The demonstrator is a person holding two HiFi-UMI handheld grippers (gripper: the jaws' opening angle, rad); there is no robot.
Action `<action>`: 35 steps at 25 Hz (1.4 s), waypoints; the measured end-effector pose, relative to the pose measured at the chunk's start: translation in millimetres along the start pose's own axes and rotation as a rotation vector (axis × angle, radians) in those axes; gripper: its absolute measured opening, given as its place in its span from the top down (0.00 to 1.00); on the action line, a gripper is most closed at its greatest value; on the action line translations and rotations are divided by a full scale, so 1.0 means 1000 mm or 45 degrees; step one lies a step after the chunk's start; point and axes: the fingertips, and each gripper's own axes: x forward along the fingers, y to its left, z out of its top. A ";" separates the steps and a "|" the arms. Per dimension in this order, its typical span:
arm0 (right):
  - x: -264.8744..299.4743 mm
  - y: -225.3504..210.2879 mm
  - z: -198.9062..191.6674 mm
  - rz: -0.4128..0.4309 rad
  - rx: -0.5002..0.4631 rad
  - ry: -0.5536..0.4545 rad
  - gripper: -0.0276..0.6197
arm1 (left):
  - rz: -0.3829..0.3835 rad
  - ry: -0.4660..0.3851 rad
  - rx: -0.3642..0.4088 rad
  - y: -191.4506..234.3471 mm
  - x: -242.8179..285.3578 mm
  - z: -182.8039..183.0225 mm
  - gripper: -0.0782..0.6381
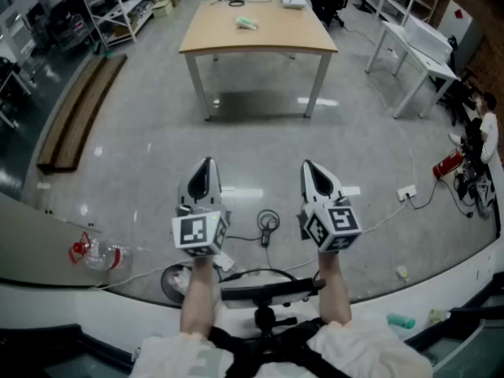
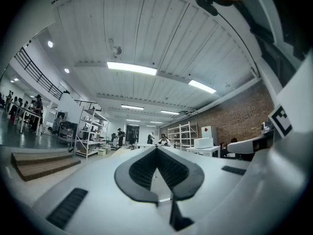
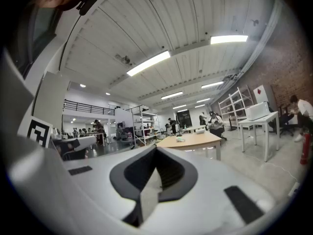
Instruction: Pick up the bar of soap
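- Both tongs are clenched with nothing between them. The left tongs and the right tongs are held level, side by side, in front of the person and above the floor.
- In each gripper view the jaws are seen meeting at their tips, with no object caught there.
- The bar of soap is taken to be the small pale lump lying near the middle of the worktop, well apart from both tongs. It can also be made out, small and far off, in the right gripper view.
- No part of the pick-up is judged to be under way yet, as the worktop has still to be approached.
- A stumble could be caused by the cable on the floor just ahead, if it is not stepped over.
- The soap could be shoved across the worktop rather than gripped, if the jaws are not released before it is reached.
- A smooth bar may be squeezed out sideways if the jaws are closed off-centre or too hard.
- The white box at the far edge could be knocked if the reach is carried too far.
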 end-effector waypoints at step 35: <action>0.480 -0.093 0.039 0.019 -0.185 -0.057 0.95 | 0.001 -0.116 -0.109 0.222 0.454 -0.010 0.89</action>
